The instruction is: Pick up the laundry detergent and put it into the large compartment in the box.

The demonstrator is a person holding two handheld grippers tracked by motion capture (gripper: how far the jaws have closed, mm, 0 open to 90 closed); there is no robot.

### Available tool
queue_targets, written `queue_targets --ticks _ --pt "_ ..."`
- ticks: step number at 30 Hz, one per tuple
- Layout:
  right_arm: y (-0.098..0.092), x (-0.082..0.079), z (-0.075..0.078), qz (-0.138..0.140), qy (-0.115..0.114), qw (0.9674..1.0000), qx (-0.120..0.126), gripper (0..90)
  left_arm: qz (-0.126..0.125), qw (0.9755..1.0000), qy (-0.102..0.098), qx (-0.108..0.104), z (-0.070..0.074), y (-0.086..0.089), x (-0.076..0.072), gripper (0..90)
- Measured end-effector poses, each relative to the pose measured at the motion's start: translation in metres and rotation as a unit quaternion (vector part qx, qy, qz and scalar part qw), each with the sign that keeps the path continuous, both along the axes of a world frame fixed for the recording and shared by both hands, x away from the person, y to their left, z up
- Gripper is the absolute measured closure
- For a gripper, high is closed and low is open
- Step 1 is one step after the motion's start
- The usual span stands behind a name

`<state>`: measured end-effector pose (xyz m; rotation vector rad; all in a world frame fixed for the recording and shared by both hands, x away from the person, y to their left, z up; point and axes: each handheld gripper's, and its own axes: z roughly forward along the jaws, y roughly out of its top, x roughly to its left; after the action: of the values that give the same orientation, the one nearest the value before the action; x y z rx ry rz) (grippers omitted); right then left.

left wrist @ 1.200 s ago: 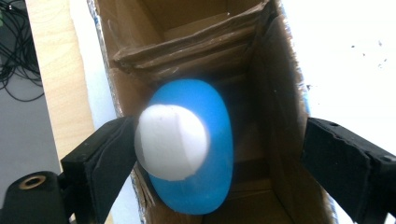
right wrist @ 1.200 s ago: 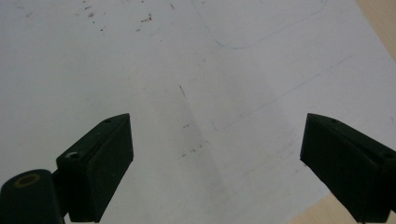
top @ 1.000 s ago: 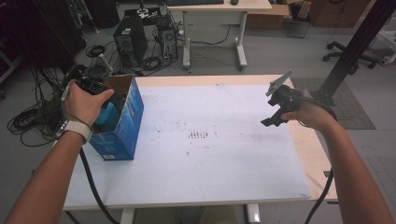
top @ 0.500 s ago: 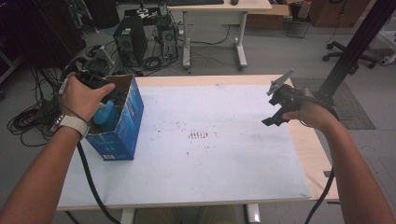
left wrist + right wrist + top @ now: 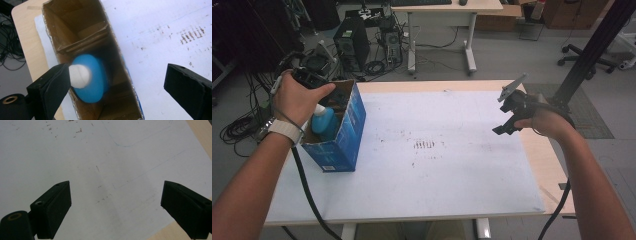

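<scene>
The white-covered wooden desk (image 5: 452, 175) carried the open blue cardboard box (image 5: 343, 140) at its left edge; the blue plastic bottle with the white cap (image 5: 91, 75) stood inside it, so I kept my left claw (image 5: 117, 82) just opened wide above, nothing gripped; my right claw (image 5: 115, 205) hung apart, idle.

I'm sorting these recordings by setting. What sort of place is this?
Probably an office or lab workroom. Beyond the white-topped table a computer tower stands on the floor among loose cables, with a desk and a wheeled office chair behind.
</scene>
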<state>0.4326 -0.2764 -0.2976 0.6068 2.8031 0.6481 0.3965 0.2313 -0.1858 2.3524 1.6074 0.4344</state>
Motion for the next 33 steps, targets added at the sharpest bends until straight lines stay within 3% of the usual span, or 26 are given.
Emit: queue_targets --ticks 5,18,24,33 --pt "0.001 0.000 0.000 0.002 0.000 1.0000 -0.002 9.5 -0.037 0.9993 -0.003 -0.006 0.004 -0.007 -0.005 4.7" --pt "0.001 -0.002 0.002 0.000 0.001 1.0000 -0.004 9.7 -0.095 0.9954 -0.004 -0.006 0.018 -0.027 -0.013 5.3" --pt "0.001 -0.003 0.002 0.000 0.003 1.0000 -0.005 9.7 -0.153 0.9882 0.006 -0.007 0.023 -0.040 -0.018 5.1" --pt "0.002 -0.004 0.004 -0.001 0.001 1.0000 -0.005 9.7 -0.190 0.9817 0.008 -0.005 0.024 -0.056 -0.022 5.6"
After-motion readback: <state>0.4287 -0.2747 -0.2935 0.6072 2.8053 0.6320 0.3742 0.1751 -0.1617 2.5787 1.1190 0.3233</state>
